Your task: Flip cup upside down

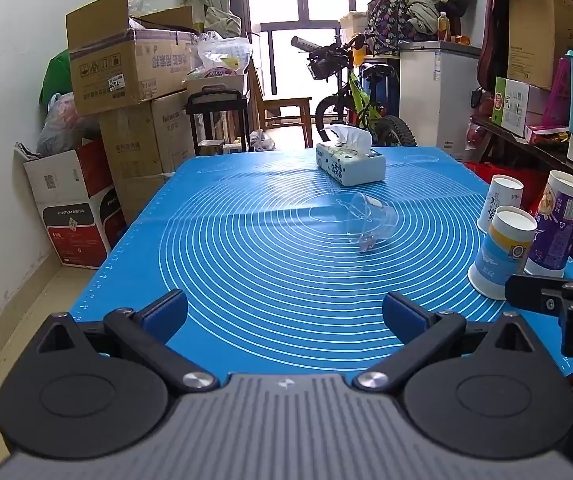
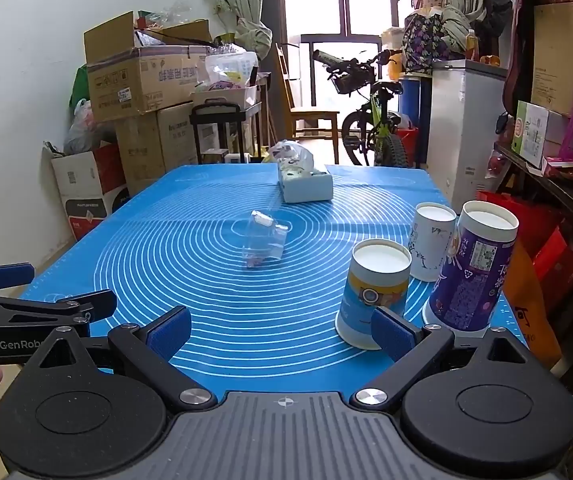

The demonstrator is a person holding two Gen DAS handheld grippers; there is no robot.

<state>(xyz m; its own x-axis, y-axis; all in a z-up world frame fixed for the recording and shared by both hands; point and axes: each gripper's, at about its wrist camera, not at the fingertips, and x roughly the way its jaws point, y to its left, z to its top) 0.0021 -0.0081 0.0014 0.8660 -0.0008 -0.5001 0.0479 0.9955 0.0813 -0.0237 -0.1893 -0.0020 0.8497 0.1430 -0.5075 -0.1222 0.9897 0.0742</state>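
Note:
A clear plastic cup (image 1: 368,222) lies on its side near the middle of the blue mat (image 1: 246,248); it also shows in the right wrist view (image 2: 264,240). Three paper cups stand upside down at the mat's right edge: a yellow-and-blue one (image 1: 500,252) (image 2: 374,292), a white one (image 1: 500,202) (image 2: 432,242) and a purple one (image 1: 556,222) (image 2: 470,268). My left gripper (image 1: 284,314) is open and empty over the near edge. My right gripper (image 2: 282,330) is open and empty, its right finger (image 2: 392,334) just in front of the yellow-and-blue cup.
A tissue box (image 1: 350,162) (image 2: 306,184) sits at the far side of the mat. Stacked cardboard boxes (image 1: 126,80) stand left of the table, a bicycle (image 1: 360,96) and a white freezer (image 1: 438,92) behind it, cluttered shelves (image 1: 546,120) to the right.

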